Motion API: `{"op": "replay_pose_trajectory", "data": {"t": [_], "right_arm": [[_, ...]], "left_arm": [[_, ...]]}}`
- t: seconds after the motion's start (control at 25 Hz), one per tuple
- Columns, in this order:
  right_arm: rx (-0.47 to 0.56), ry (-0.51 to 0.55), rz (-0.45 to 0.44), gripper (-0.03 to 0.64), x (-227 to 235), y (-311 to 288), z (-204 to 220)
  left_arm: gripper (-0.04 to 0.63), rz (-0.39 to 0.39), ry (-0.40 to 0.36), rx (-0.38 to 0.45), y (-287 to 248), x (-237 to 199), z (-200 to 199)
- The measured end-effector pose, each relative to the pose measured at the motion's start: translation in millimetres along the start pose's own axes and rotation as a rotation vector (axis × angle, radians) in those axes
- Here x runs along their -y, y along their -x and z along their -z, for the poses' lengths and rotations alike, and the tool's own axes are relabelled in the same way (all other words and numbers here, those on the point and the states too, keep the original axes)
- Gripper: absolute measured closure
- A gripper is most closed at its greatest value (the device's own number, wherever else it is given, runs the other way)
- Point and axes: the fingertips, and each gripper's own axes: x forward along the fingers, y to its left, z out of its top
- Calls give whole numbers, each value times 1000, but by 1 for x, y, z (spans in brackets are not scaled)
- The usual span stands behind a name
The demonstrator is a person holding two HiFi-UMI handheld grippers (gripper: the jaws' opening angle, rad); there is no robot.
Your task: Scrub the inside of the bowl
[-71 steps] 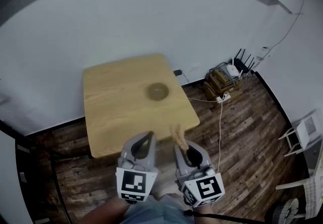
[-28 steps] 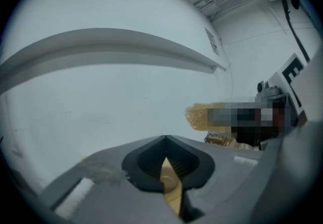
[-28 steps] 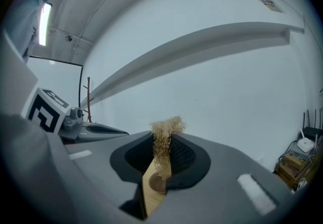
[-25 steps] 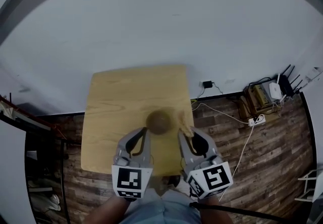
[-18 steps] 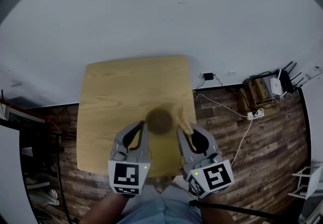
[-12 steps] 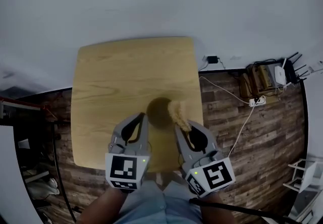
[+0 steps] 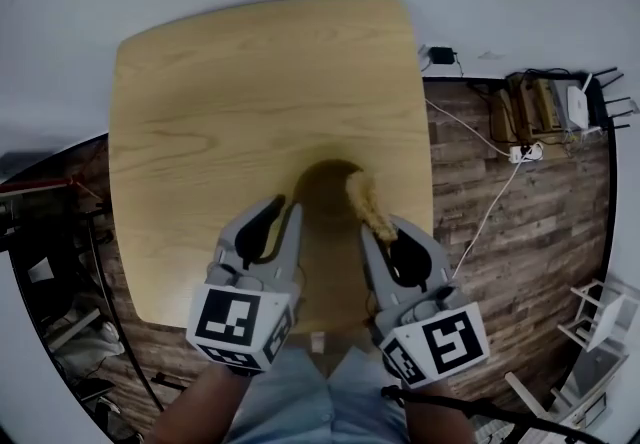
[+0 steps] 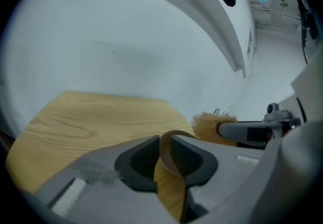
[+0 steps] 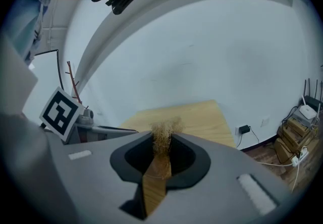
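The left gripper [image 8: 165, 143] has its jaws closed on the rim of the brown bowl [image 7: 322, 187], pinching the thin wall on the bowl's left side. The right gripper [image 9: 160, 150] is clamped on a straw-coloured scrubber [image 7: 365, 202], whose frayed tuft sticks out past the jaw tips. In the head view the tuft lies over the right part of the bowl, reaching in over the rim; whether it touches the inner wall cannot be told. The bowl's inside looks dark. The bowl stands on a light wooden table [image 7: 250, 82], in its near half, close to the person. Around the table is a dark plank floor [image 7: 520, 222].
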Motion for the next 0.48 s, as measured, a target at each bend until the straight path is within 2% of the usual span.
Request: {"op": "replay_pose_trajectory", "data": {"t": [0.48], "right_arm": [[-64,-26,-3,555,5,-18,28]], "left_arm": [[511,43,70,-86,-22,-3,28]]}}
